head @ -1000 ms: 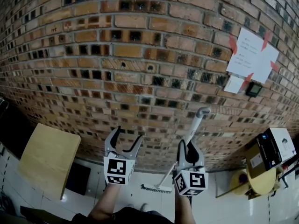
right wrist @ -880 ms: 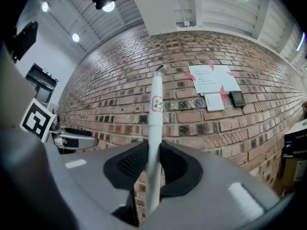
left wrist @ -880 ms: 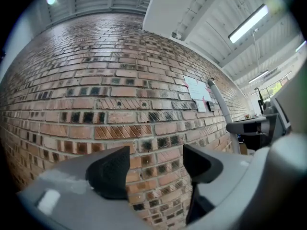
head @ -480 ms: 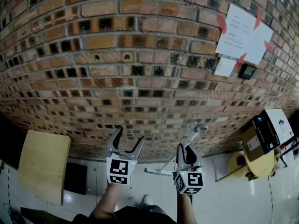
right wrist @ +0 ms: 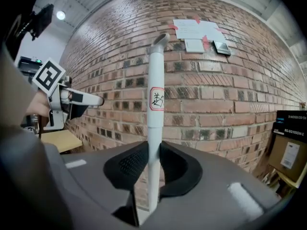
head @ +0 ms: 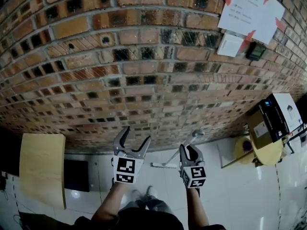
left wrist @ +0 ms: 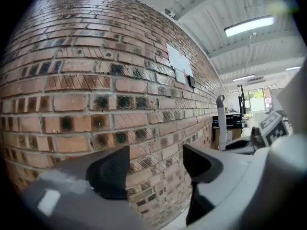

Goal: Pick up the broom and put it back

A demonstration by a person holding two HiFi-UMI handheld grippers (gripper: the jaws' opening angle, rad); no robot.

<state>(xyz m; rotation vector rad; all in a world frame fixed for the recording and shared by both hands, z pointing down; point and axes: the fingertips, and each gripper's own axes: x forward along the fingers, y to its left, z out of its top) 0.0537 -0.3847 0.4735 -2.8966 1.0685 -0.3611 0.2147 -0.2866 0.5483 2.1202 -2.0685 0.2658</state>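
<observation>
The broom (head: 178,151) has a white handle (right wrist: 154,104) with a small label and a flat brush head (head: 162,166) low down near the foot of the brick wall. My right gripper (head: 190,151) is shut on the handle partway up; in the right gripper view (right wrist: 152,169) both pads press the shaft, which stands upright before the wall. My left gripper (head: 136,136) hangs beside it to the left, open, with only bricks showing between its fingers (left wrist: 111,169). From the left gripper view the handle's top (left wrist: 220,121) rises at the right.
A brick wall (head: 144,71) fills the front, with taped papers (head: 249,11) and a small dark device (head: 256,50) on it. A wooden tabletop (head: 42,169) stands at the left. At the right are a cardboard box (head: 276,121) and a yellow stool (head: 263,153), all on a white tiled floor (head: 230,195).
Both grippers have sunk toward the floor and come closer to the wall. The broom has gone down with the right gripper, and its brush head is lower by the wall's foot.
</observation>
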